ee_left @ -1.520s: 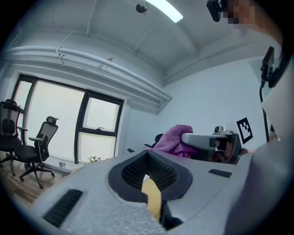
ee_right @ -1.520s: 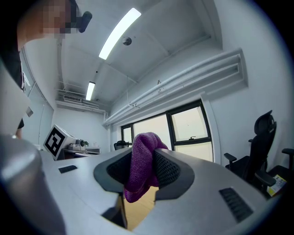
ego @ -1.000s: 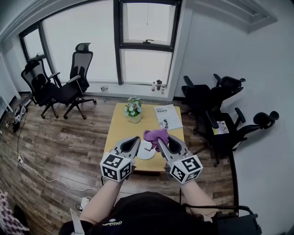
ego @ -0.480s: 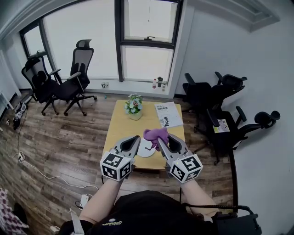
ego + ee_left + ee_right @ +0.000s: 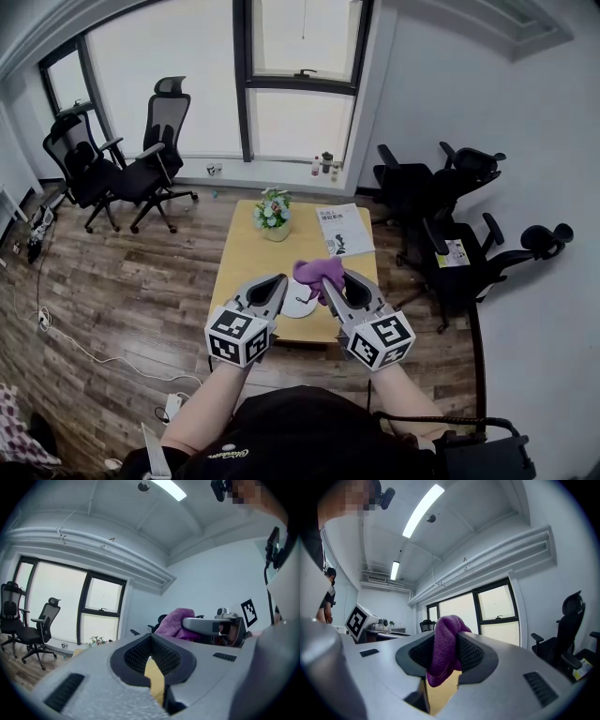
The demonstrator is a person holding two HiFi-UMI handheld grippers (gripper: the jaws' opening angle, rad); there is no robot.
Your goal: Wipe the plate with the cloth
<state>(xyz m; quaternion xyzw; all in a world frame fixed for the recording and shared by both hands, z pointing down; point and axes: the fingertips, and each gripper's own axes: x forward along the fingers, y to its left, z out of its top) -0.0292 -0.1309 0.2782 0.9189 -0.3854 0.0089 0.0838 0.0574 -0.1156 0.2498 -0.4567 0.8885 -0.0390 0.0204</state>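
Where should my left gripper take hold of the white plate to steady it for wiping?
I'd pinch the plate by its left rim, coming low from the left. It lies flat on the table, so only the thin edge offers grip, and the right gripper holds the purple cloth by its right side. Open the left gripper first.

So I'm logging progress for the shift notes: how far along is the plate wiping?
Done: the right gripper is shut on the purple cloth. In hand: it holds the cloth up near the white plate on the table. Remaining: the wiping itself; no contact with the plate shows.
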